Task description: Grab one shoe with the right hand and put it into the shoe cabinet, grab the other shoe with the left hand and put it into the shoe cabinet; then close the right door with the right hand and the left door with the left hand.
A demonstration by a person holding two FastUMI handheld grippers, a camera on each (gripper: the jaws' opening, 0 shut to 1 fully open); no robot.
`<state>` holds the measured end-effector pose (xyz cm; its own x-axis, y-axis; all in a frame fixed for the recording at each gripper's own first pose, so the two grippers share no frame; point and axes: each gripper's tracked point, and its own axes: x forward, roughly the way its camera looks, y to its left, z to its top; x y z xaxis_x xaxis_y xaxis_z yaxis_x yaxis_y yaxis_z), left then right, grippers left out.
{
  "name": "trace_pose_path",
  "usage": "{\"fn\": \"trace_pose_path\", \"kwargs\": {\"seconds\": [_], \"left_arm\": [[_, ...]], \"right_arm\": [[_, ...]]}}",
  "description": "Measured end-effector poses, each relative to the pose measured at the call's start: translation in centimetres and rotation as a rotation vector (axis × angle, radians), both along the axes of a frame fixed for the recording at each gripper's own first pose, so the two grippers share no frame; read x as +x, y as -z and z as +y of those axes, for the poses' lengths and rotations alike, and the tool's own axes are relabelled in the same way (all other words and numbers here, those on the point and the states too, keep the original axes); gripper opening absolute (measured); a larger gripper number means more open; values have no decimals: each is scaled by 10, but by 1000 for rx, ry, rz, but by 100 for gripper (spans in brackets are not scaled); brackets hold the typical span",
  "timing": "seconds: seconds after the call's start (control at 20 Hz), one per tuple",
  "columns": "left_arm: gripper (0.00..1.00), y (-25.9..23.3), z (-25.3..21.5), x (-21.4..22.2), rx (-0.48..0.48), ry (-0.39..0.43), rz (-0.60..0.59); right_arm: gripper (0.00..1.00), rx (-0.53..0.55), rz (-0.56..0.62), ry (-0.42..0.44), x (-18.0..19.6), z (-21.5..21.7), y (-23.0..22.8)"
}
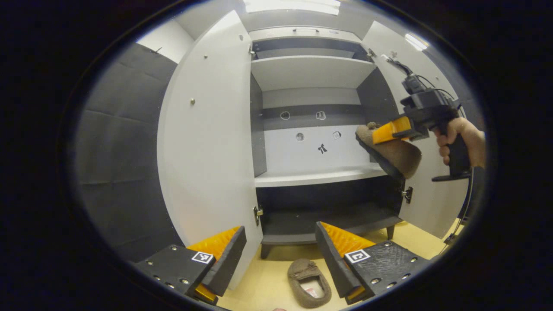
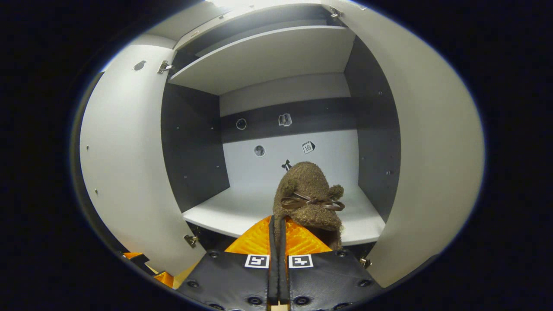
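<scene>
A brown fuzzy slipper [image 2: 307, 196] with a small bow hangs in my right gripper [image 2: 276, 226], whose fingers are shut on its edge, in front of the cabinet's middle shelf [image 2: 242, 211]. In the left gripper view the same slipper [image 1: 391, 153] is held tilted by the right gripper [image 1: 391, 131] at the cabinet's right side, with a hand [image 1: 460, 138] on the grip. The other slipper [image 1: 309, 283] lies on the yellow floor below the cabinet. My left gripper [image 1: 281, 255] stands open above and short of it, nothing between its fingers.
The shoe cabinet [image 1: 313, 129] stands open, with its left door [image 1: 207, 142] and right door [image 1: 432, 190] swung wide. White shelves sit above a dark bottom compartment [image 1: 328, 214]. A padded grey wall [image 1: 116, 151] lies left of the cabinet.
</scene>
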<state>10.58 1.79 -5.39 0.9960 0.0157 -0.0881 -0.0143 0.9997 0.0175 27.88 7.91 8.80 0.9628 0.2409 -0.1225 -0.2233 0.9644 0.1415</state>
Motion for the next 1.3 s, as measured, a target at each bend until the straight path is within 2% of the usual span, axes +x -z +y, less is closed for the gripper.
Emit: {"fn": "trace_pose_path", "kwargs": {"seconds": [0.15, 0.35, 0.6, 0.65, 0.7, 0.75, 0.8, 0.95, 1.2, 1.25, 1.3], "left_arm": [[93, 3, 2, 1, -2, 4, 2], [93, 3, 6, 0, -7, -3, 0], [94, 7, 10, 1, -7, -8, 8], [93, 8, 10, 2, -5, -9, 11], [93, 9, 11, 2, -1, -10, 13], [93, 9, 10, 2, 2, -11, 16], [93, 11, 11, 4, 4, -10, 20], [93, 13, 9, 9, 2, -5, 28], [94, 34, 7, 19, 6, 14, 80], [99, 41, 6, 20, 3, 21, 97], [99, 50, 4, 20, 3, 31, 118]], "right_arm": [[0, -10, 0, 40, 32, -5, -9], [2, -40, 67, 78, 78, -10, 0], [5, -19, 113, 144, 109, -15, 6], [11, -11, 108, 140, 110, -14, 3], [22, 0, 88, 127, 106, -11, -4], [38, 1, 58, 126, 105, -12, -12], [46, -5, 24, 131, 103, -14, -19], [99, -23, -68, 147, 78, -20, -41], [98, -81, -180, 142, 24, -28, -54], [98, -90, -191, 138, 12, -29, -53], [98, -98, -198, 137, 0, -31, -51]]}}
